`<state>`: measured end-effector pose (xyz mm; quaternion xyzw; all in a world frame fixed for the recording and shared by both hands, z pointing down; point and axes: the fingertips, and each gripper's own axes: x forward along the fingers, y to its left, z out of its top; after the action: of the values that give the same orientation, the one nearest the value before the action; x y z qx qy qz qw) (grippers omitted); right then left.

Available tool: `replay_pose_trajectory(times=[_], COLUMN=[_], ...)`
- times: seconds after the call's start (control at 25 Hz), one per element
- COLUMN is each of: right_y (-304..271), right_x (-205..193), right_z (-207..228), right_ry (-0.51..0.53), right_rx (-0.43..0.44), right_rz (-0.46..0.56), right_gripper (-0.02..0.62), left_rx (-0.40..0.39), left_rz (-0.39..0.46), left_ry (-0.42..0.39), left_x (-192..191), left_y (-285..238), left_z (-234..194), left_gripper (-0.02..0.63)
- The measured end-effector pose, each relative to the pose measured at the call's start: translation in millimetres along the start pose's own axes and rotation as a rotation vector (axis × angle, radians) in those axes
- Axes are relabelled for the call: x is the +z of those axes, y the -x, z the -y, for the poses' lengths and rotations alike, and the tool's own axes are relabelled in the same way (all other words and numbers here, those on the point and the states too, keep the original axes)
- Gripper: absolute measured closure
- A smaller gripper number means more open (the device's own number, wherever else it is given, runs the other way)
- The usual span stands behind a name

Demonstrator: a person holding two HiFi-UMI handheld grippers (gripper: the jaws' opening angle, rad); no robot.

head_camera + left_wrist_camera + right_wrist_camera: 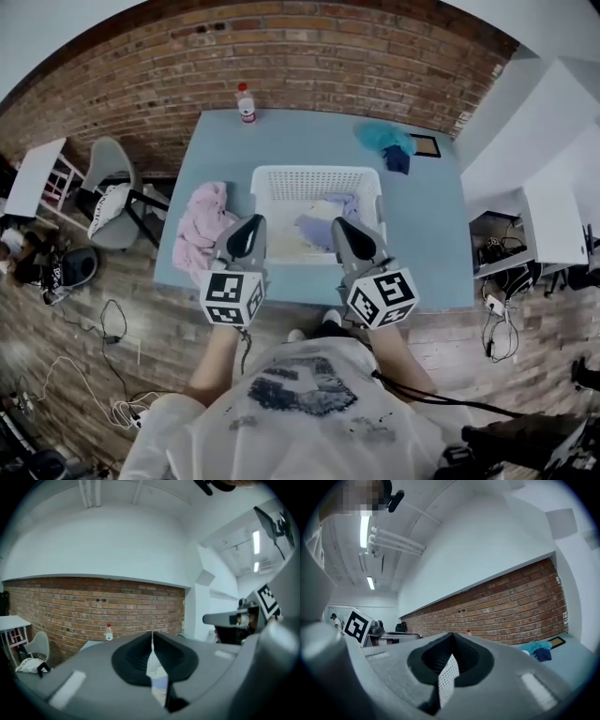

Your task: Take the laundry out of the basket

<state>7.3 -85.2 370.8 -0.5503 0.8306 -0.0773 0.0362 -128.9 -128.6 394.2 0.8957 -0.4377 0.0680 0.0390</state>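
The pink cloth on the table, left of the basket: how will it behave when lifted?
The pink cloth lies crumpled in soft folds, so it will probably hang limp. It looks thin, so it is likely light. Pushed, it would probably bunch rather than slide.

A plastic bottle (246,103) with a red cap stands upright at the far edge of the light blue table (441,234), close to the brick wall (328,47). A small dark-framed picture (424,145) lies flat near the table's far right corner. Left of the table, a grey chair (112,183) carries a white thing with black trim. Cables (112,361) trail over the wooden floor (56,328). White furniture (553,211) stands to the right.
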Motion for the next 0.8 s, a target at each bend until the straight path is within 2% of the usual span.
replay_pose_trajectory(times=[0.48,0.8], right_y=[7.1,3.6], right_x=[-3.0,-4.2], right_z=[2.5,16.0], right_ry=[0.007,-0.002], right_rx=[-0.023,-0.036], right_rz=[-0.007,-0.014], right_gripper=[0.597,0.597], left_rx=[-0.070,-0.071], left_rz=[0.028,-0.013], left_ry=[0.007,-0.012], left_x=[3.1,-5.9], left_y=[-1.7,-19.2], left_z=[22.5,27.1], left_gripper=[0.615,0.615])
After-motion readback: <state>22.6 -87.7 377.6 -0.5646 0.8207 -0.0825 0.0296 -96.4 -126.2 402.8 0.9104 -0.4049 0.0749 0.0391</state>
